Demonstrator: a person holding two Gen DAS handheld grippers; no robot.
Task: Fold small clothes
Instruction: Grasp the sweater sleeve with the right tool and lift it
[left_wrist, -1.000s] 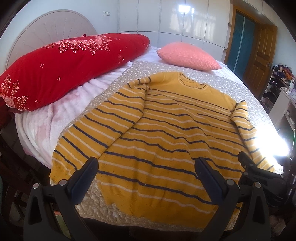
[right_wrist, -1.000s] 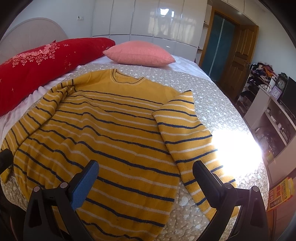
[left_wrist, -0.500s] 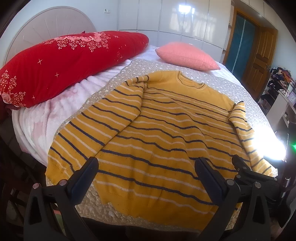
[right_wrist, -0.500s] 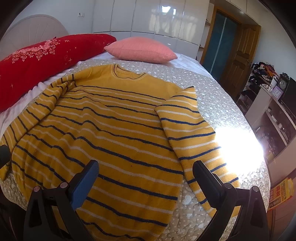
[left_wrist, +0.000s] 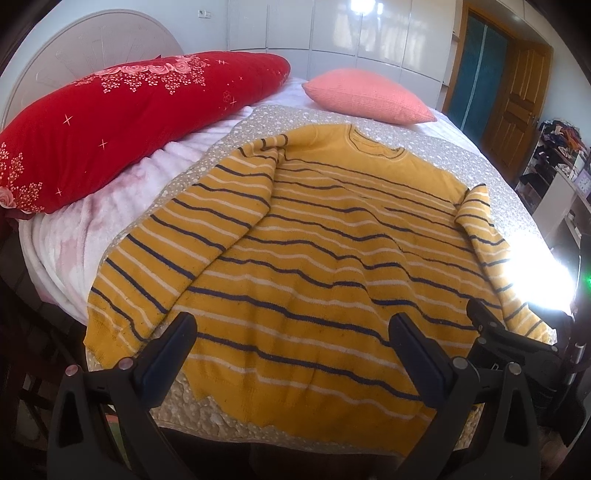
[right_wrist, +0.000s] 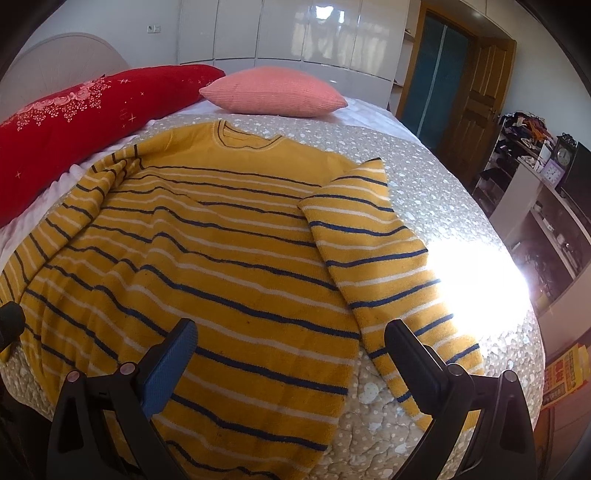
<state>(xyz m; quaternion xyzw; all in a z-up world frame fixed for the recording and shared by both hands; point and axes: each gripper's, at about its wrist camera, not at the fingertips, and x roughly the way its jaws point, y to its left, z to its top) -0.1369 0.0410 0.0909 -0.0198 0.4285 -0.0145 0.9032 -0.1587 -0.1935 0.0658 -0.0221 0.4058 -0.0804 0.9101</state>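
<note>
A yellow sweater (left_wrist: 325, 251) with navy and white stripes lies flat on the bed, collar far from me, hem near me. Its left sleeve (left_wrist: 177, 243) slants toward the bed's near left corner; its right sleeve (right_wrist: 384, 273) runs down beside the body. My left gripper (left_wrist: 291, 343) hovers open above the hem, holding nothing. My right gripper (right_wrist: 288, 347) is open too, above the sweater's (right_wrist: 207, 266) lower right part, with its right finger over the sleeve cuff. The right gripper's black body (left_wrist: 509, 343) shows at the right in the left wrist view.
A grey dotted quilt (right_wrist: 436, 192) covers the bed. A long red pillow (left_wrist: 122, 118) and a pink cushion (left_wrist: 365, 96) lie at the head. A wooden door (right_wrist: 476, 96) and cluttered shelves (right_wrist: 539, 192) stand to the right. Bright sun glare hits the bed's right edge.
Both grippers have drifted a little, so the sweater sits slightly further off and more of its left sleeve shows. Both stay open; the sweater has not moved.
</note>
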